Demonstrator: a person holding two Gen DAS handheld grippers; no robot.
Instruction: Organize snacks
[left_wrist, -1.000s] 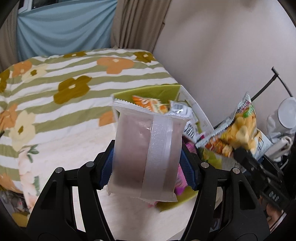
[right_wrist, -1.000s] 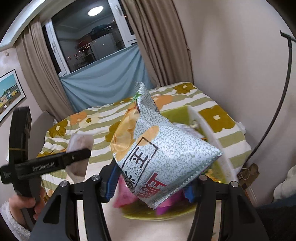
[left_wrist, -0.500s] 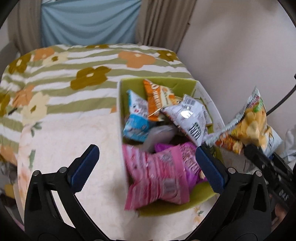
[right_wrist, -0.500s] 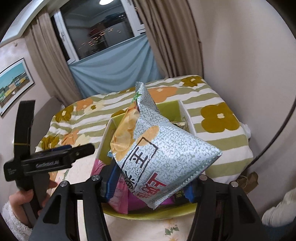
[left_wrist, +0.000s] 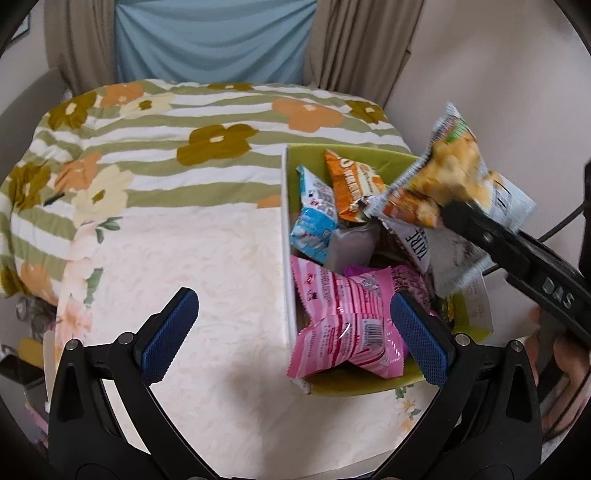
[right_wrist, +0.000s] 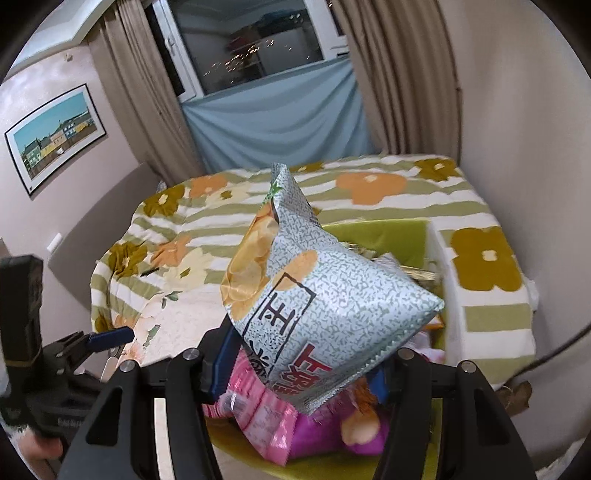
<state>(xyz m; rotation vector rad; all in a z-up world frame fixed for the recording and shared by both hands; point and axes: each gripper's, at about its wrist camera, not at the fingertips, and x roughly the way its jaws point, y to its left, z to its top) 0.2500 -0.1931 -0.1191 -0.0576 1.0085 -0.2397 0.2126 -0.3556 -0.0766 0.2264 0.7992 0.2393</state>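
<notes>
On the left side of the left wrist view, a cream floral tabletop (left_wrist: 207, 258) is seen, with a striped flowery blanket (left_wrist: 166, 122) spread out behind it. Nothing is gripped by the left gripper (left_wrist: 291, 325): its blue pads (left_wrist: 168, 332) are spread as wide as they go, having just been opened, and only table and the near corner of the box are framed between them.

Moving right, a green box (left_wrist: 369, 153) with a white side wall is parked on the table, pretty much stuffed with snacks. A pink packet (left_wrist: 343, 321) is flopped over the near end, pinched in the middle like a bow, with its long axis lying roughly across the box. Behind it a light blue packet (left_wrist: 314, 225) and an orange packet (left_wrist: 351, 184) are propped up on end against the far wall, long axes pointing up and away from the camera. A small grey pouch (left_wrist: 351, 243) is tucked between them and the pink one.

Further right, a pale patterned chip bag (right_wrist: 332, 306) is pinched by the right gripper (right_wrist: 306, 365), jaws pressed onto its lower part. It's held in the air above the box, not resting on anything. Its long axis is tilted, with the sealed top corner pointing up and away towards the blanket and the fat end bulging out to the right. From the left wrist view the same bag is seen over the far right side of the box, a bit blurred.
</notes>
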